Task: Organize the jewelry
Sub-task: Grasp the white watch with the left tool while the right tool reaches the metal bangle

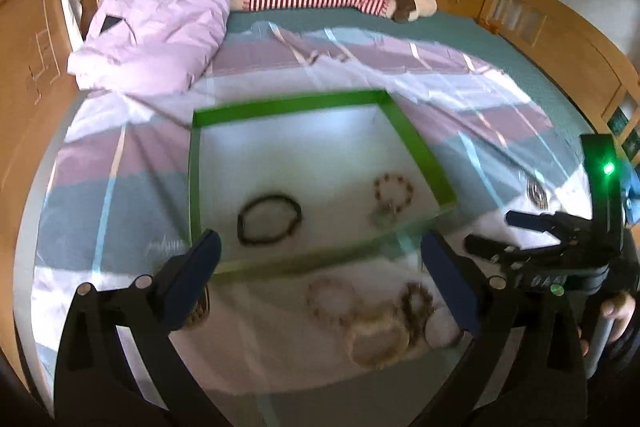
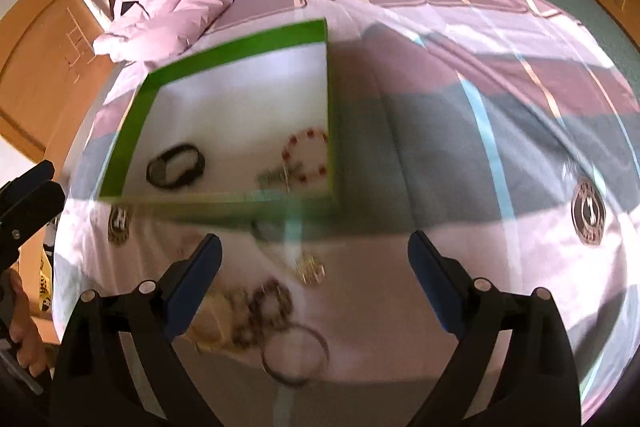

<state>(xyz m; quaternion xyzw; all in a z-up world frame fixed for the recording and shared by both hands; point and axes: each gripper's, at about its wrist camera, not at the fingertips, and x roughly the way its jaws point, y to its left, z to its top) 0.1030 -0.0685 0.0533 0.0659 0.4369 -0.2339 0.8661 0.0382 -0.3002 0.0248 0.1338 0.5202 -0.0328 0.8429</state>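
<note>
Nearby, loose bracelets [image 1: 376, 323] (perhaps five, blurred) before green tray [image 1: 420, 147].

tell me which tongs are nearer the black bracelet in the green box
Left. The left tongs hang open just short of the black bracelet; the right tongs are further over, opposite the box's other corner.

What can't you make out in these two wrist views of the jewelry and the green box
- Loose bracelets on the bedspread, left wrist view: motion blur hides bead detail and count.
- Small piece beside the red bead bracelet in the green box, right wrist view: too smeared to identify.
- Box's near wall, both views: blurred.
- Item behind the left gripper finger: mostly hidden.
</note>
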